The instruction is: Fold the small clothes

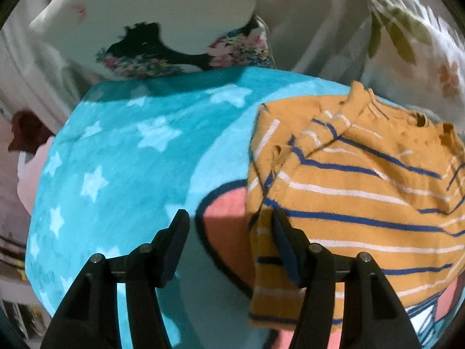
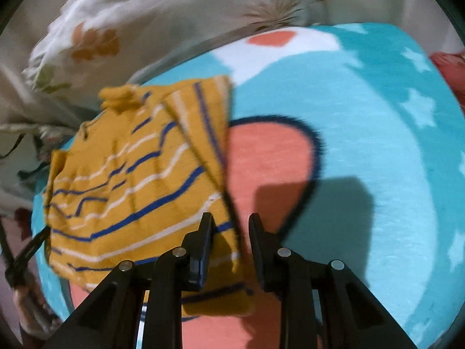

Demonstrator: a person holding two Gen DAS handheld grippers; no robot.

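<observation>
A small mustard-yellow sweater (image 1: 360, 192) with blue and white stripes lies partly folded on a turquoise star-print blanket (image 1: 122, 157). My left gripper (image 1: 229, 221) is open, just above the sweater's left edge, its right finger over the cloth. In the right wrist view the sweater (image 2: 130, 186) lies at the left with one side folded over. My right gripper (image 2: 231, 224) is open and empty, hovering over the sweater's right lower edge and the blanket's (image 2: 377, 151) pink patch.
A white floral pillow (image 1: 151, 29) lies beyond the blanket's far edge. A crumpled white leaf-print sheet (image 2: 122, 29) lies behind the sweater. A red cloth (image 2: 450, 69) shows at the far right. A dark cable (image 2: 23, 256) hangs at the left.
</observation>
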